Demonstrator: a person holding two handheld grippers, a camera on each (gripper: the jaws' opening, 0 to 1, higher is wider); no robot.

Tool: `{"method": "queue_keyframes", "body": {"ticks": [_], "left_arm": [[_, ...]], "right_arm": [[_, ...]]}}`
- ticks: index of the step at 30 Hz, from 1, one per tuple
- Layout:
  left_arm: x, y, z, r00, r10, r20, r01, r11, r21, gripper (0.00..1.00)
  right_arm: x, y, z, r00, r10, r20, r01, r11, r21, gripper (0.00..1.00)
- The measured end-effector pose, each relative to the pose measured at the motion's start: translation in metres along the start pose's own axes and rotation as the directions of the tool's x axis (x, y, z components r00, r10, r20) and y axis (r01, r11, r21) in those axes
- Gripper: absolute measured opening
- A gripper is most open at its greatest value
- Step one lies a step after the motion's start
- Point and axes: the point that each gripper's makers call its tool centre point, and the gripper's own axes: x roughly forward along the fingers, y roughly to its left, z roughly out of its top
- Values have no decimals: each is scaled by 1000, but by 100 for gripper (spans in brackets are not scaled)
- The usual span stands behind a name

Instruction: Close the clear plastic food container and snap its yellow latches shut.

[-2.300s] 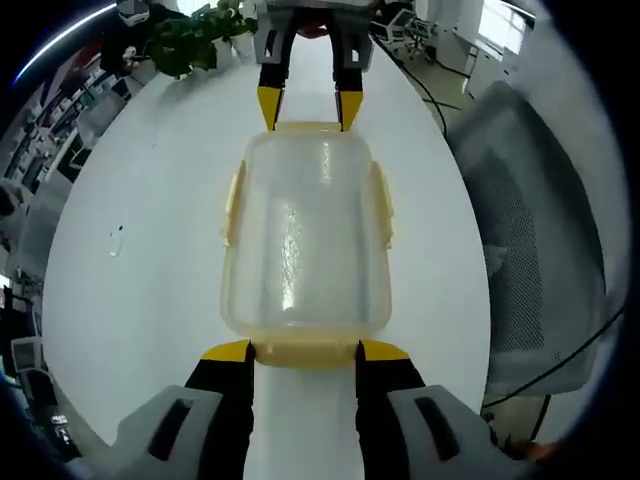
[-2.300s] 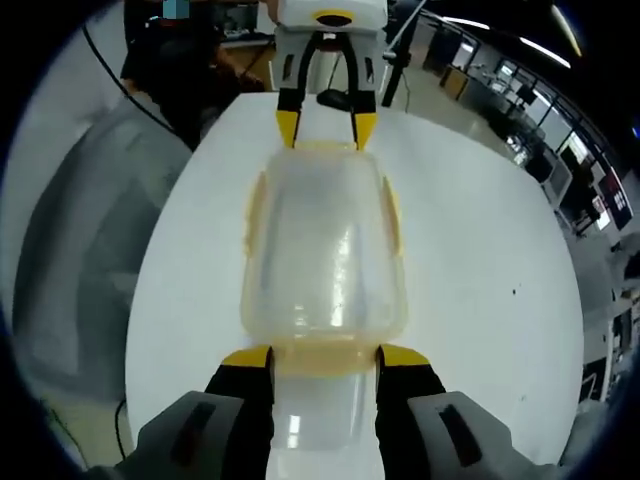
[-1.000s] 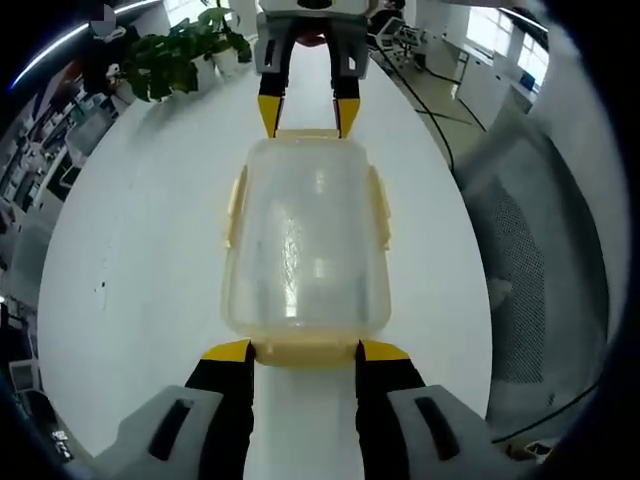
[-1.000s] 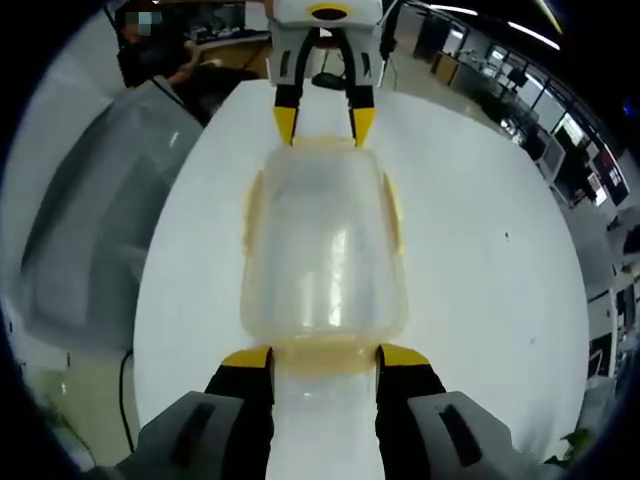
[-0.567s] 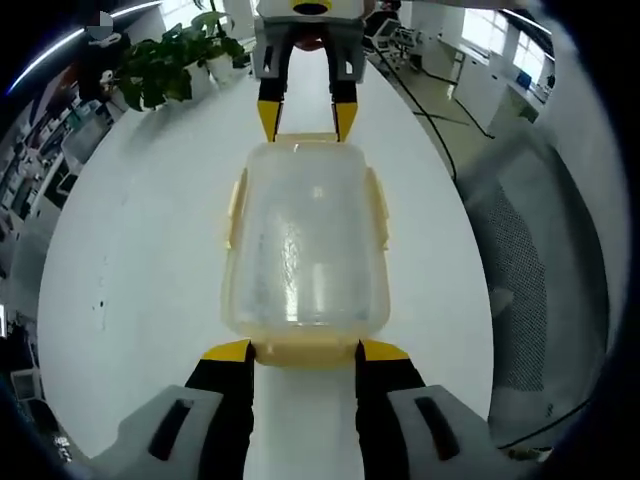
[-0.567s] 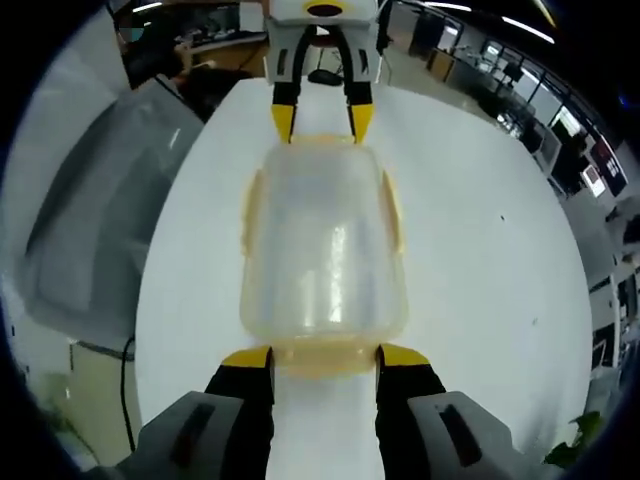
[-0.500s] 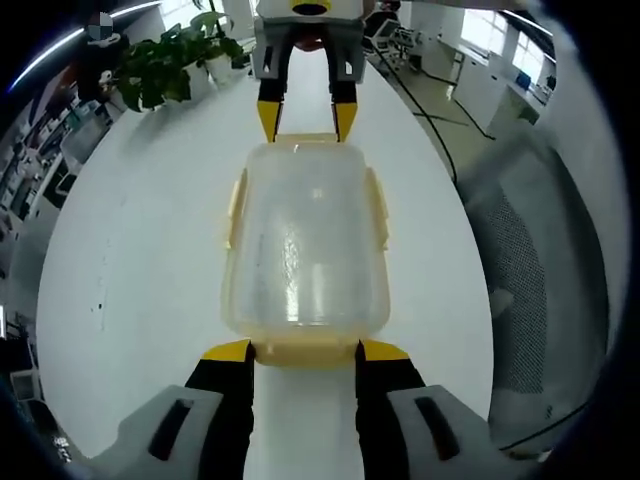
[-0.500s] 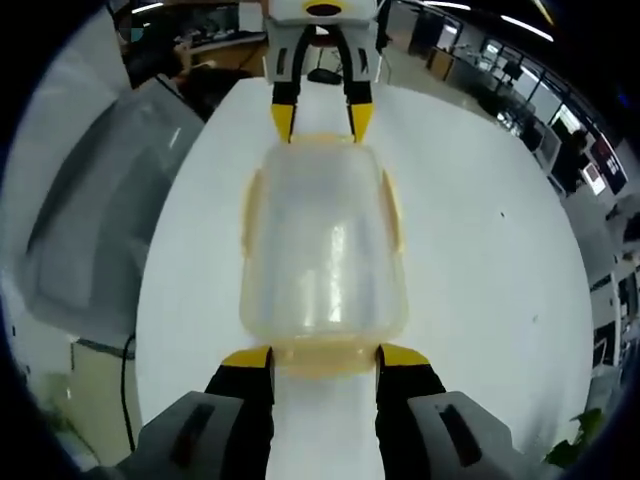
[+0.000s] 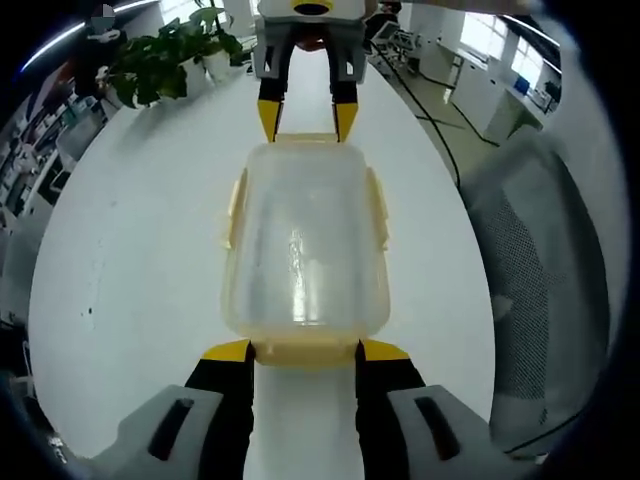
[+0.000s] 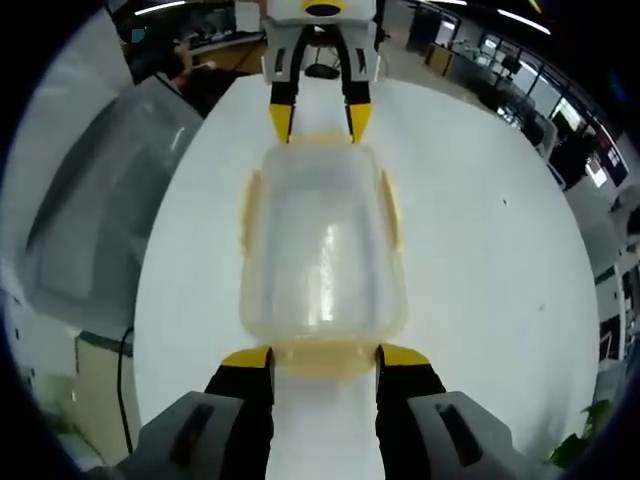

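Clear food container (image 9: 305,240) lies on the white worktop (image 9: 130,250), lid on, long axis running from the left gripper (image 9: 305,352) to the right gripper (image 10: 325,358). Each gripper's jaws stand spread, flanking a yellow end latch (image 9: 305,350). Side latches (image 10: 392,210) lie folded against the walls. No legible writing.

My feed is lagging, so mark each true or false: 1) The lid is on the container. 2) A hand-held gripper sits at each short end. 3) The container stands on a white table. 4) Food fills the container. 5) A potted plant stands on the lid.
1) True: the lid sits on the clear container.
2) True: the left hand-held gripper and right hand-held gripper face each other at its short ends.
3) True: the white table.
4) False: it looks empty.
5) False: the plant stands beyond the table's far edge.
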Motion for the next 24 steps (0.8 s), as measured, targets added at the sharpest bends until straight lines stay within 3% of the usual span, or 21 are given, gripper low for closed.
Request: {"method": "queue_keyframes", "body": {"ticks": [24], "left_arm": [[7,0,0,999,-35,21,35,999,-15,38]], "right_arm": [[4,-2,-5,999,33,6,-33,999,16,38]]}}
